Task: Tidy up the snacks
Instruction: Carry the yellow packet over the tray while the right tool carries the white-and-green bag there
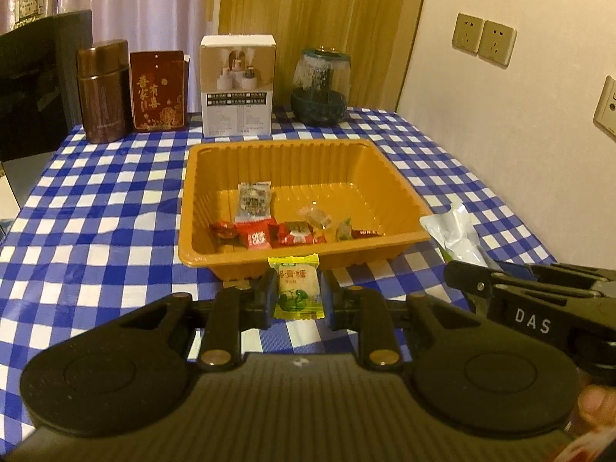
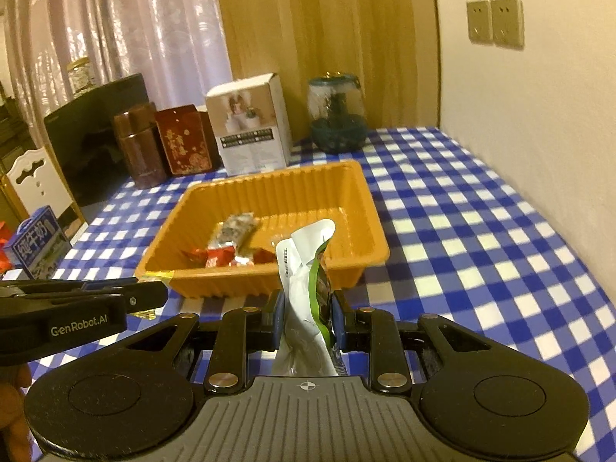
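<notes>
An orange plastic tray sits mid-table and holds several wrapped snacks, among them a grey-white packet and red wrappers. My left gripper is shut on a yellow-green candy packet, just in front of the tray's near rim. My right gripper is shut on a white-and-green snack pouch, held upright in front of the tray. The pouch also shows in the left wrist view, at the tray's right corner. The left gripper's side shows in the right wrist view.
A blue-and-white checked cloth covers the table. Along the back stand a brown canister, a red box, a white box and a glass jar. A wall borders the right side. A milk carton stands far left.
</notes>
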